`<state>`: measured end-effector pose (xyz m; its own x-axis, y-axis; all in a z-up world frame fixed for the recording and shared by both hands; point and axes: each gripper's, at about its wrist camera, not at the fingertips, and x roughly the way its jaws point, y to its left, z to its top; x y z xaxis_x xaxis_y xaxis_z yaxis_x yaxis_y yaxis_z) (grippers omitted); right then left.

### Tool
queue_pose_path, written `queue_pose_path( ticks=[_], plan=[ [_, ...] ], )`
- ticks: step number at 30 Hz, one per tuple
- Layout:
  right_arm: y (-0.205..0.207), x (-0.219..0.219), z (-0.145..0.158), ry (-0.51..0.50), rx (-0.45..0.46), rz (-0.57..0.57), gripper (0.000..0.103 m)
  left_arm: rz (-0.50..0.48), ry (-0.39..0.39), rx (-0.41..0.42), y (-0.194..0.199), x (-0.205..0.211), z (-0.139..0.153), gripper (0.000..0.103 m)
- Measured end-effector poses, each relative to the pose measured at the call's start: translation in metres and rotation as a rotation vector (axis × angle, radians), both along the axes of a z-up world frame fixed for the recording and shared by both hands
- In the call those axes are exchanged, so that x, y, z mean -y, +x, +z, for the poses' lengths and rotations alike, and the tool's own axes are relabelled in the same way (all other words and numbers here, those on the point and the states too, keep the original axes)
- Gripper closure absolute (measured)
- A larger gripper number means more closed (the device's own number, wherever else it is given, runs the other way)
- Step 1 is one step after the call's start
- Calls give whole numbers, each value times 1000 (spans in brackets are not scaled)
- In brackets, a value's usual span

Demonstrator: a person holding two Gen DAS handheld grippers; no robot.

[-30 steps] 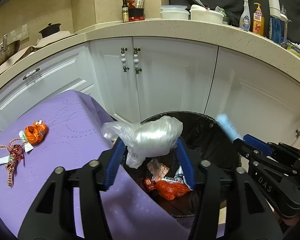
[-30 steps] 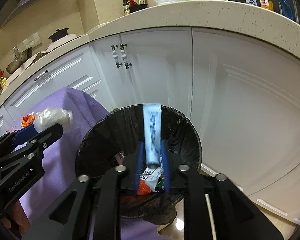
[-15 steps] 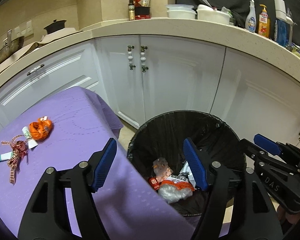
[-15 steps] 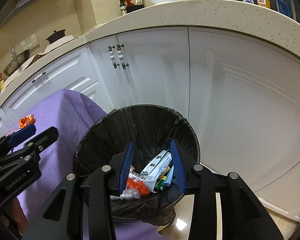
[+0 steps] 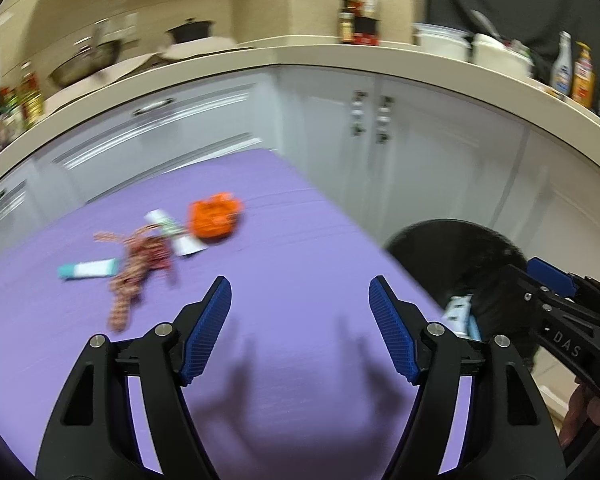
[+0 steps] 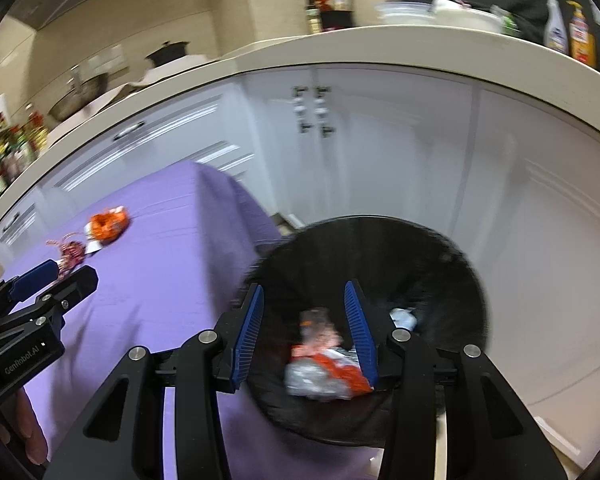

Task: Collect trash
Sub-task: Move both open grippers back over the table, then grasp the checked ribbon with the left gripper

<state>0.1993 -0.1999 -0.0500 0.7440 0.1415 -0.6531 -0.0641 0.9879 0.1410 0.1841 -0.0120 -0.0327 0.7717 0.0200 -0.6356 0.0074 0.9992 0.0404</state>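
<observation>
My left gripper is open and empty above the purple table. Ahead and to its left lie an orange wrapper, a white tube, a red checked ribbon and a teal-and-white tube. My right gripper is open and empty over the black-lined trash bin, which holds wrappers. The bin stands at the table's right edge. The orange wrapper and ribbon also show in the right wrist view.
White kitchen cabinets run behind the table and bin under a beige counter with bottles, bowls and a pot. The right gripper shows at the right of the left wrist view. Tiled floor lies around the bin.
Both grippers dropped their trash into the bin and opened: the left a clear plastic bag, the right a tube. Both have since swung left, the left now over the table.
</observation>
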Motion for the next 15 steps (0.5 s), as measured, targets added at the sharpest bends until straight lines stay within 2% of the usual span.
queue_pose_path(
  ticks=[9, 15],
  plan=[
    [20, -70, 2, -8, -4, 130, 60, 172, 4, -16, -4, -85, -4, 33],
    [38, -102, 2, -12, -4, 188, 60, 210, 7, -20, 4, -108, -7, 33]
  ],
)
